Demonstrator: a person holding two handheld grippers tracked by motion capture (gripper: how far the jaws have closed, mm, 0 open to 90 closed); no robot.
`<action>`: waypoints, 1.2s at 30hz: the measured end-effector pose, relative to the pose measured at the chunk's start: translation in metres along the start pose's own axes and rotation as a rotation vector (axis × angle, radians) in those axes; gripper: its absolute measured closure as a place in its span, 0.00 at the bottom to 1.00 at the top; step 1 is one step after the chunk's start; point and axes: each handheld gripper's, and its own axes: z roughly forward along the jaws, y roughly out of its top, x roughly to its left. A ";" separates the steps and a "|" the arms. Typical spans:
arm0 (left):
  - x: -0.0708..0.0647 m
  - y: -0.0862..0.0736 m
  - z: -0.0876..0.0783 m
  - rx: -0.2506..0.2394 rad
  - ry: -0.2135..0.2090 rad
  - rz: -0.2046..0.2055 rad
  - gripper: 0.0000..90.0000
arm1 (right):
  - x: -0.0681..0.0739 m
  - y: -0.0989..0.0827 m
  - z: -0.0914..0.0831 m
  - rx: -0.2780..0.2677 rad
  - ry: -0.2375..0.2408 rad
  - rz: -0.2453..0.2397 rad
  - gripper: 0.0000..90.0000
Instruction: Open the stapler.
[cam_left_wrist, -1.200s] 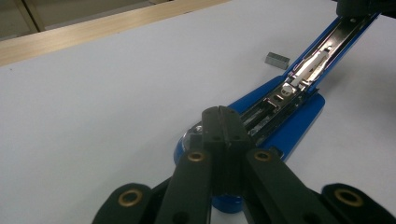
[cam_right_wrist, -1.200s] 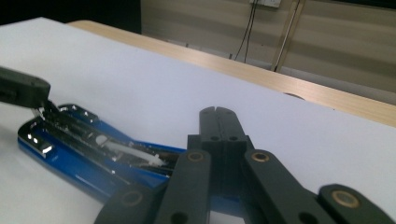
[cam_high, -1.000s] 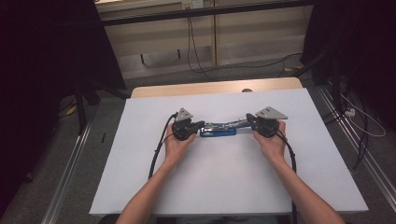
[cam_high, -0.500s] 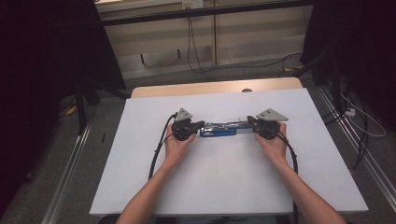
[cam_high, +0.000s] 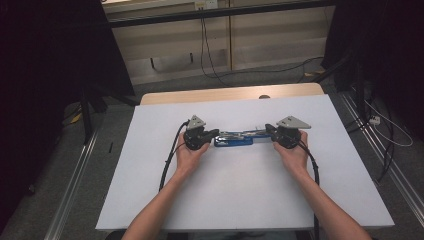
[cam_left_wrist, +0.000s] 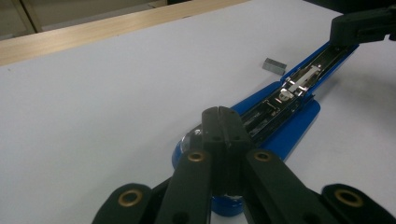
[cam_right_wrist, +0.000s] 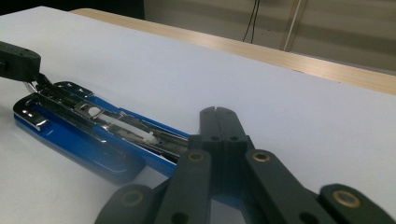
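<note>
A blue stapler (cam_high: 234, 138) lies folded open and flat on the white table top (cam_high: 240, 195), its metal staple channel (cam_left_wrist: 299, 79) facing up. My left gripper (cam_high: 216, 133) is shut, its joined tips resting over the stapler's left end (cam_left_wrist: 222, 112). My right gripper (cam_high: 267, 128) is shut too, its tips over the stapler's other end (cam_right_wrist: 217, 112). Nothing sits between either pair of jaws. In the right gripper view the stapler (cam_right_wrist: 79, 135) runs away to the left, where the left gripper (cam_right_wrist: 18, 58) touches it. A short strip of staples (cam_left_wrist: 274, 66) lies beside the stapler.
A wooden table edge (cam_high: 225, 94) runs along the far side of the white top. Black cables (cam_high: 167, 165) trail from the grippers toward the person. Floor rails (cam_high: 370, 145) and loose cables (cam_high: 395, 135) lie right of the table.
</note>
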 end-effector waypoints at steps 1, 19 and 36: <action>0.000 0.001 -0.001 0.003 0.004 0.005 1.00 | 0.000 0.000 0.000 0.001 0.002 0.000 1.00; -0.003 0.005 -0.005 -0.030 -0.015 -0.023 0.90 | 0.000 0.003 -0.003 -0.034 0.033 0.030 0.92; -0.006 0.004 -0.026 -0.008 0.031 -0.038 0.32 | -0.001 0.006 -0.010 -0.041 0.034 0.078 0.40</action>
